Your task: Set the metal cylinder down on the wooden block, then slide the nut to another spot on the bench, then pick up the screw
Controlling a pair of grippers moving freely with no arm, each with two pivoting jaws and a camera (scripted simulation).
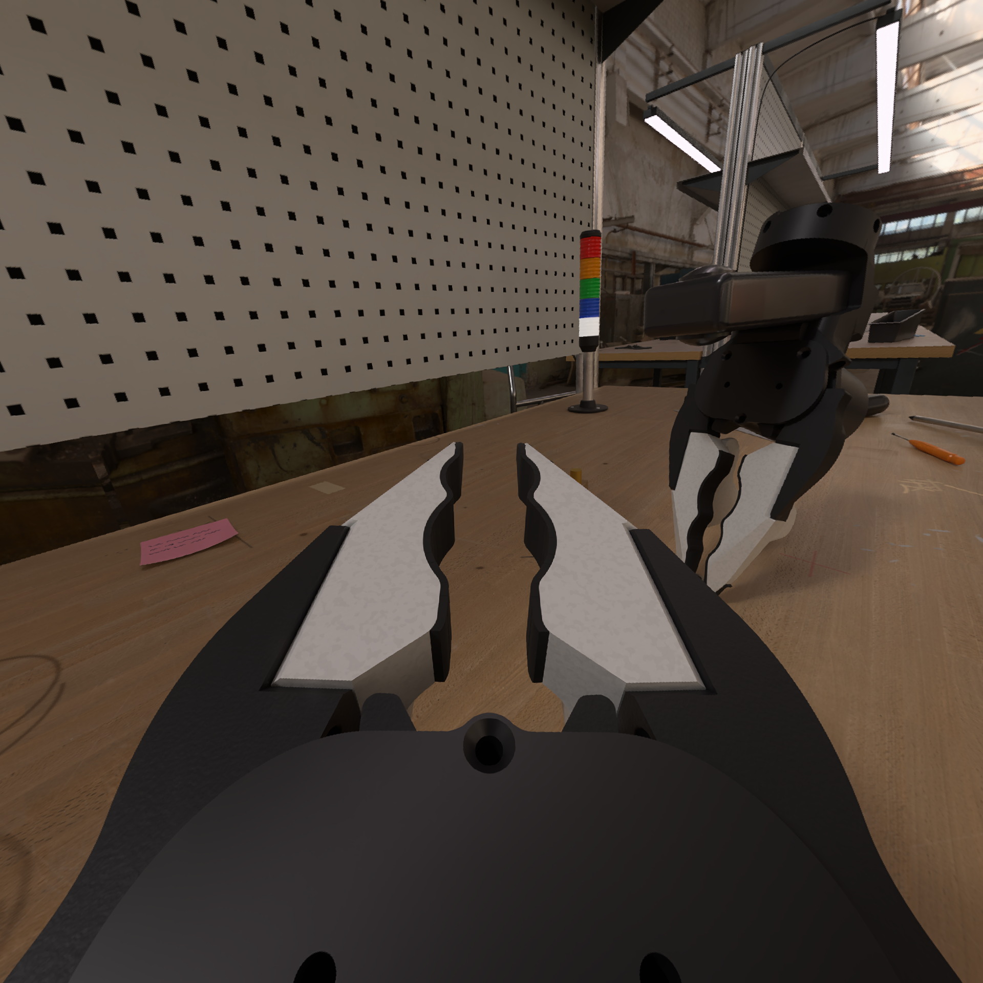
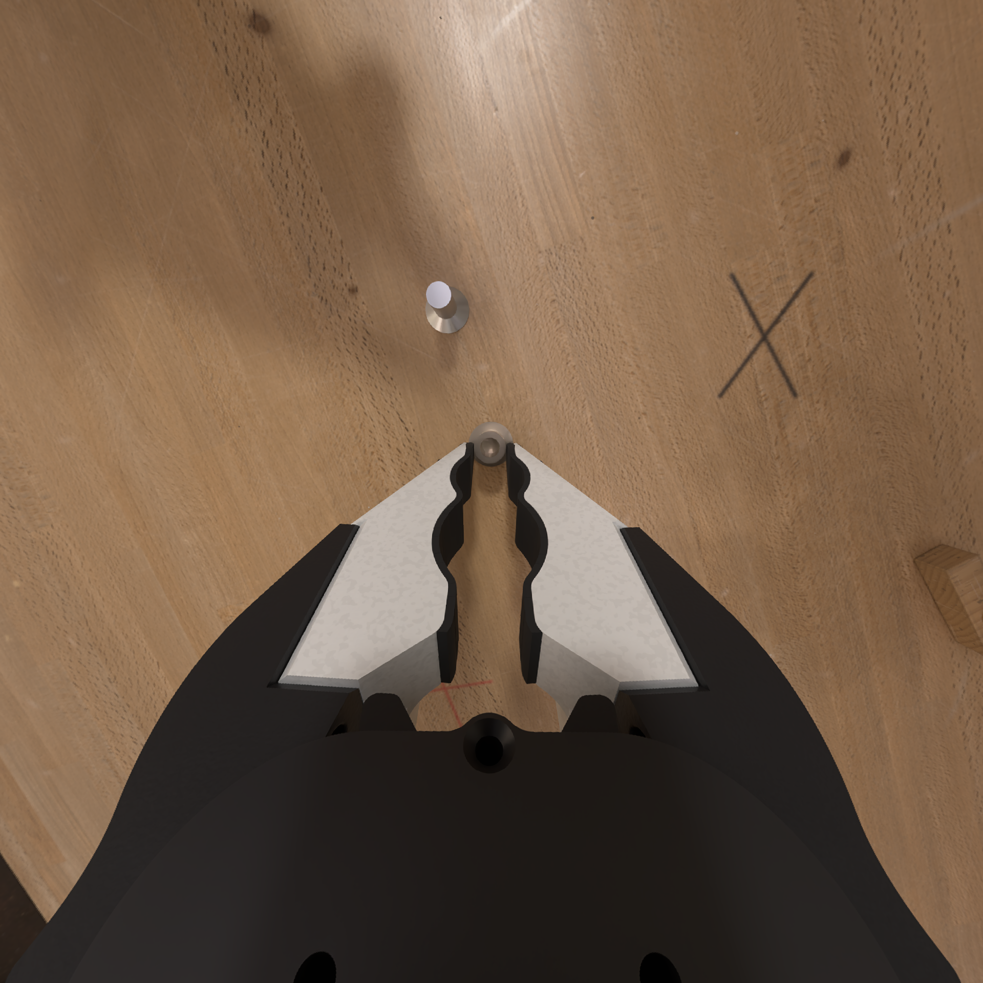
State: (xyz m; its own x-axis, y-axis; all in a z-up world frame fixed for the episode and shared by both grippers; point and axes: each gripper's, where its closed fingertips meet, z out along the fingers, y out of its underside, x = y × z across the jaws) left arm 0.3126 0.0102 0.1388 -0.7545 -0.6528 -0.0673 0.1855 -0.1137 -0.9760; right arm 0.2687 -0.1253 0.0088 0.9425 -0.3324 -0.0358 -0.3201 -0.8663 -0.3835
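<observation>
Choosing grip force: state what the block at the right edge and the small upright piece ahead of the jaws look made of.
Block: pale, seemingly unfinished wood, visible grain. Upright piece: probably metal, brushed grey flared base, bright flat top.

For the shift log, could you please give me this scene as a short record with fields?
left gripper: open, empty, above the bench
right gripper: tips down at the bench, closed on the nut
screw: standing head-down beyond the nut, untouched
wooden block: at the right wrist view's right edge, partly seen
metal cylinder: not in view
</observation>
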